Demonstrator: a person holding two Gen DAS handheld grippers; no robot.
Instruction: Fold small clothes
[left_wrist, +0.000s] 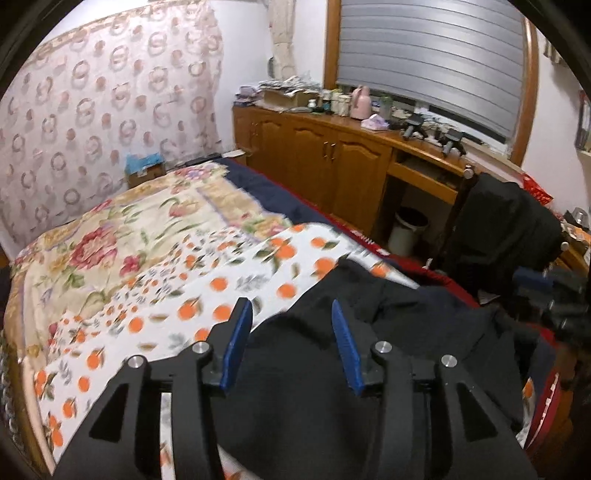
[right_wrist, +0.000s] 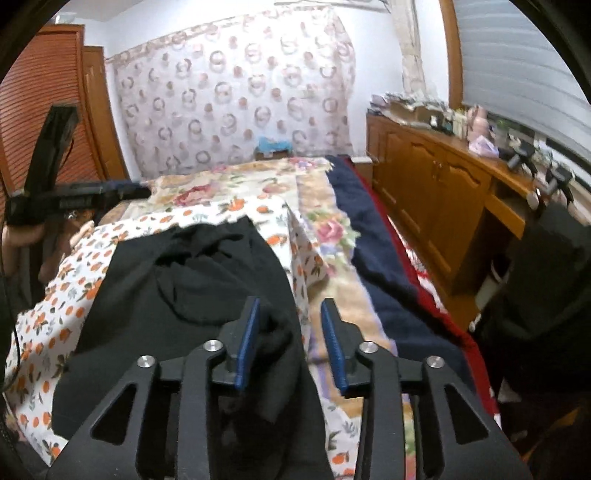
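Nearest the left wrist camera, the left hand-held gripper (left_wrist: 291, 345) has its blue pads spread wide above a black garment (left_wrist: 332, 369), pinching nothing. The garment lies rumpled on an orange-print sheet (left_wrist: 207, 295) on the bed (left_wrist: 122, 236); its near edge is cut off behind the gripper's black frame. In the right wrist view the right hand-held gripper (right_wrist: 290, 343) is likewise spread, with a bunched fold of the same black garment (right_wrist: 192, 288) rising between the pads and touching the left one (whether the cloth is lifted or only heaped there is hard to tell). Both views are smeared by motion, so the garment's shape and openings cannot be made out.

Beyond the garment come a floral quilt (right_wrist: 332, 229) and a navy blanket (right_wrist: 373, 236) along the bed's right side. At the left edge of the right wrist view the other gripper (right_wrist: 74, 199) shows only in part, with fingers (right_wrist: 22, 236) of the holding hand below it.

Farther off, a white bin (left_wrist: 408, 230) stands under the wooden counter (left_wrist: 369, 129), its contents dark and unreadable. On the counter sit an open cardboard box (left_wrist: 284, 96) piled with papers, a pink jug (left_wrist: 361, 101) and small bottles too blurred to name. A patterned curtain (left_wrist: 110, 110) covers the far wall.
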